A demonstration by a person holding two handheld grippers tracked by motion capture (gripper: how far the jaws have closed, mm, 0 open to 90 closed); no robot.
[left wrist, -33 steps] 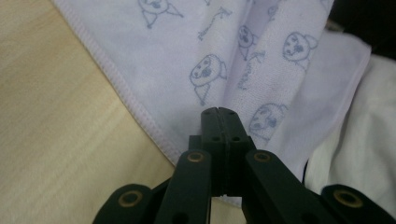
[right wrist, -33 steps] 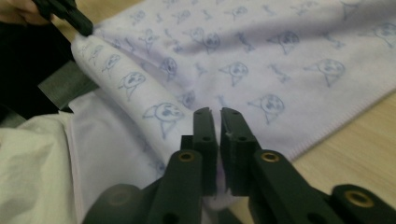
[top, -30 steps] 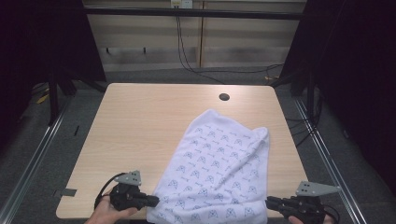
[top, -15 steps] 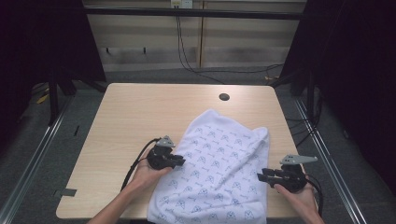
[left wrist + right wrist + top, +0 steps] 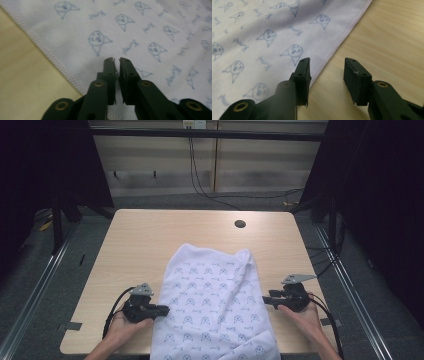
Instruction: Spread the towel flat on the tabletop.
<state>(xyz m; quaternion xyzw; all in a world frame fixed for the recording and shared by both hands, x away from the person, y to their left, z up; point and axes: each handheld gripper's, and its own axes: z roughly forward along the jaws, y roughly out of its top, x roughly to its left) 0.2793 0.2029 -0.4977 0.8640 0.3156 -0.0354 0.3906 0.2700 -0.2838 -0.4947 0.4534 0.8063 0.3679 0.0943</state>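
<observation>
A white cloth point(image 5: 215, 305) printed with small blue faces lies spread on the wooden table point(image 5: 150, 235), its near end reaching the front edge. My left gripper point(image 5: 165, 309) is at the cloth's left hem. In the left gripper view the left gripper point(image 5: 117, 60) hovers over the cloth point(image 5: 150, 30), its jaws having just parted to a thin slit with nothing pinched. My right gripper point(image 5: 265, 299) is at the right hem. In the right gripper view the right gripper point(image 5: 327, 61) has just been opening and stands wide. One jaw is over the cloth point(image 5: 249, 30), the other over bare wood.
A round cable hole point(image 5: 240, 224) sits near the table's far edge. Bare wood lies beyond and to both sides of the cloth. Cables trail from both grippers over the front edge. Dark floor and metal rails surround the table.
Both hands left the cloth's near corners and moved forward. The left swung onto the cloth, then back to its left hem. The right jaws opened. The cloth lies closer to the front edge.
</observation>
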